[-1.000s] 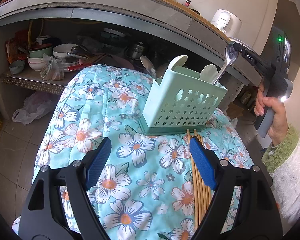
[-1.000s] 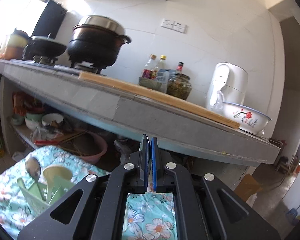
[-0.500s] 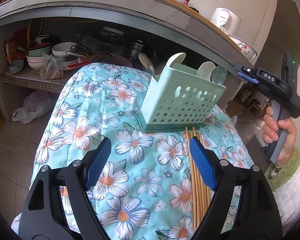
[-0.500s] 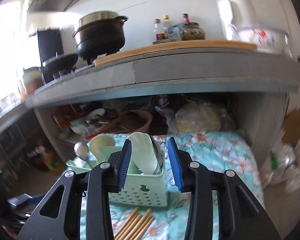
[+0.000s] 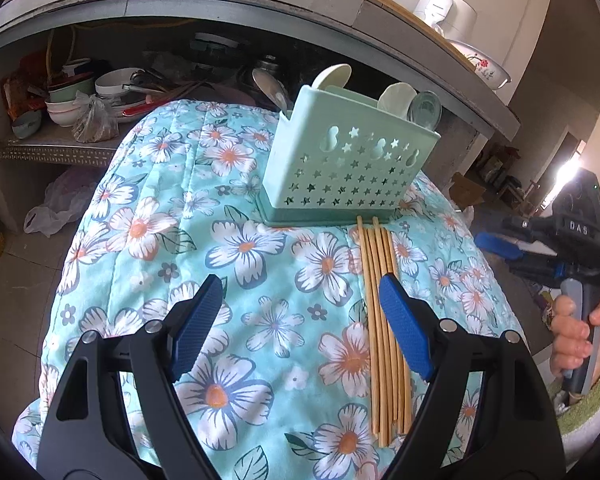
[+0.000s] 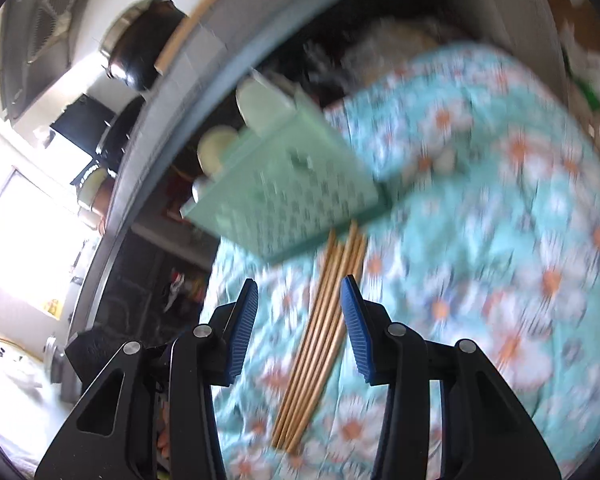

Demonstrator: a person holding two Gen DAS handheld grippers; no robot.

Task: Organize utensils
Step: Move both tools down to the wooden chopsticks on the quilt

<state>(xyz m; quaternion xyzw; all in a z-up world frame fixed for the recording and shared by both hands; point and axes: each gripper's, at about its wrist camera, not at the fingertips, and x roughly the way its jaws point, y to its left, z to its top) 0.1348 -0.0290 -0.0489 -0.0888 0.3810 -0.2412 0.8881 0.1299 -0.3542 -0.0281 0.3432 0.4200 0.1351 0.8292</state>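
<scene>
1. A pale green caddy (image 5: 348, 160) with star-shaped holes stands upright on a surface covered by a flowered cloth (image 5: 152, 220).
2. The caddy holds two white spoons (image 5: 332, 76) and two metal spoons (image 5: 424, 108), bowls up.
3. A bundle of wooden chopsticks (image 5: 382, 320) lies flat on the cloth, its far ends touching the caddy's base.
4. The left tool (image 5: 300, 328) hangs above the cloth with its blue pads wide apart and nothing between them; its right pad sits over the chopsticks.
5. The right tool (image 6: 300, 328), held in a hand (image 5: 576, 336), has its jaws opening; the chopsticks show in the gap, apparently below the pads and not touched, though that view is badly blurred.
6. Behind, a grey worktop (image 5: 260, 0) carries a white appliance (image 5: 444, 6); the shelf beneath it (image 5: 56, 144) holds bowls.
</scene>
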